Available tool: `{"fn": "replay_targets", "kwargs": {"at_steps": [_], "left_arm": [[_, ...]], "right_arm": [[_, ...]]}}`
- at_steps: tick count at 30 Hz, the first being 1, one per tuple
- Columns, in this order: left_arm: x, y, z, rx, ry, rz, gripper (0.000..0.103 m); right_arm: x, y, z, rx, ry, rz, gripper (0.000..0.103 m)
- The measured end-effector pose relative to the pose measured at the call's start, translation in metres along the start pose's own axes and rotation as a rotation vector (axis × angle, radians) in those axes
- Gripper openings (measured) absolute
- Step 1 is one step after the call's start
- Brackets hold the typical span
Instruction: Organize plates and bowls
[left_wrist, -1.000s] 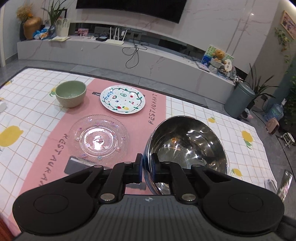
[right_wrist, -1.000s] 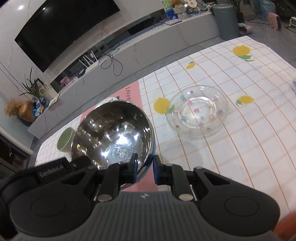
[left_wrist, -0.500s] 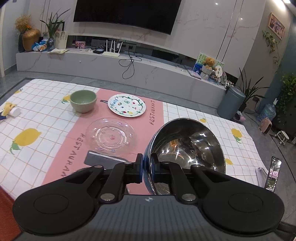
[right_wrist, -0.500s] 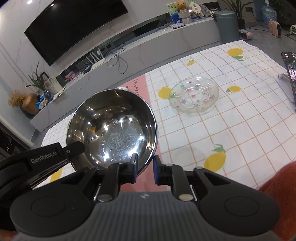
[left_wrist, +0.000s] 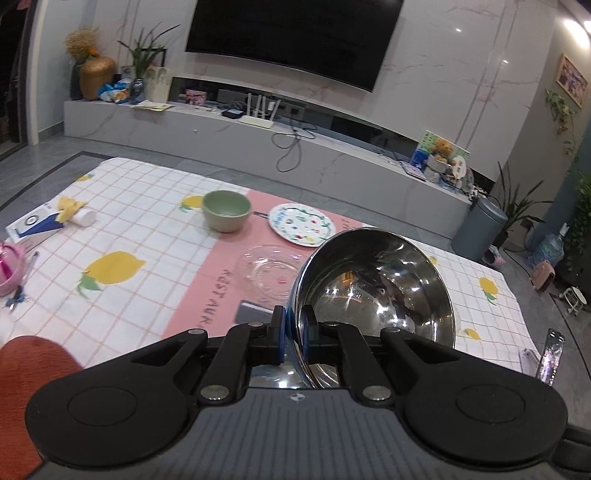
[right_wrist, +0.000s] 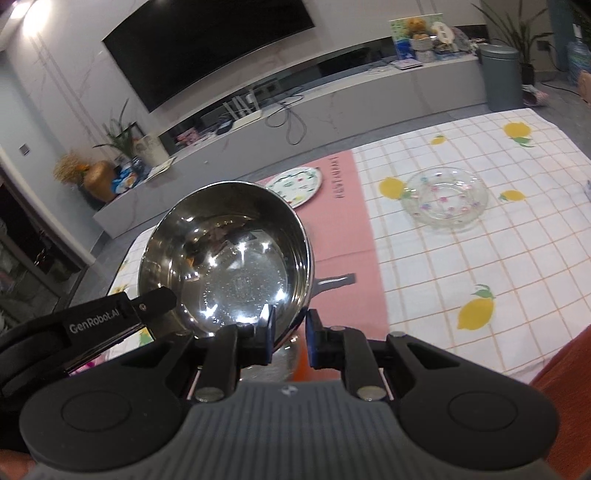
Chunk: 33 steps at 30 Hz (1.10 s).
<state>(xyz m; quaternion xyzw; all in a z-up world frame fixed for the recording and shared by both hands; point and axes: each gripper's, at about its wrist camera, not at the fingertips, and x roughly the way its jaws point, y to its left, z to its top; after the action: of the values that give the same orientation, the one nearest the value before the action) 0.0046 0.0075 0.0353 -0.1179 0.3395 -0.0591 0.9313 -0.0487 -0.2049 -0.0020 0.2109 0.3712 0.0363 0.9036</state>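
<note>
Steel bowl gripped by both tools above the counter

Steel bowl (left_wrist: 376, 284), round, shiny and deep, hangs tilted in the air, clear of the counter (left_wrist: 147, 236) with its white checked cloth printed with lemons. The left tool (left_wrist: 293, 332) is clenched on the bowl's rim, one blue-padded finger outside the wall and one inside. The right tool (right_wrist: 290, 332) grasps the rim on the opposite side, its fingers either side of the edge; in the right wrist view the left tool's black arm reaches the rim from the left.

Ahead of the left tool, on a pink mat (left_wrist: 207, 295) lettered RESTAURANT, lies a clear glass plate with small coloured dots (left_wrist: 269, 271), partly hidden by the bowl. Beyond it sits a white round plate painted with fruit and leaves (left_wrist: 301, 224), and to that plate's left a pale green ceramic bowl (left_wrist: 226, 210). A dark grey flat object (left_wrist: 253, 313) lies just in front of the left tool's fingers, on the mat.

Ahead and to the right of the right tool, a second clear glass dish with coloured dots (right_wrist: 443, 199) rests on the checked cloth, well apart from the steel bowl.
</note>
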Motion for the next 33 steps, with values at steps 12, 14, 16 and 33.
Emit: {"fn": "replay_targets", "kwargs": {"at_steps": [12, 14, 16, 33], "left_arm": [[0.003, 0.049, -0.010, -0.065, 0.073, 0.044, 0.009], [0.006, 0.057, -0.013, -0.085, 0.092, 0.042, 0.009], [0.010, 0.064, -0.014, -0.107, 0.111, 0.037, 0.009], [0.041, 0.071, -0.025, -0.114, 0.217, 0.024, 0.012]], "right_arm": [[0.026, 0.033, -0.013, -0.069, 0.094, 0.020, 0.015], [0.033, 0.035, -0.013, -0.068, 0.114, 0.020, 0.015], [0.038, 0.035, -0.013, -0.064, 0.131, 0.020, 0.015], [0.076, 0.020, -0.007, 0.001, 0.224, -0.001, 0.012]]}}
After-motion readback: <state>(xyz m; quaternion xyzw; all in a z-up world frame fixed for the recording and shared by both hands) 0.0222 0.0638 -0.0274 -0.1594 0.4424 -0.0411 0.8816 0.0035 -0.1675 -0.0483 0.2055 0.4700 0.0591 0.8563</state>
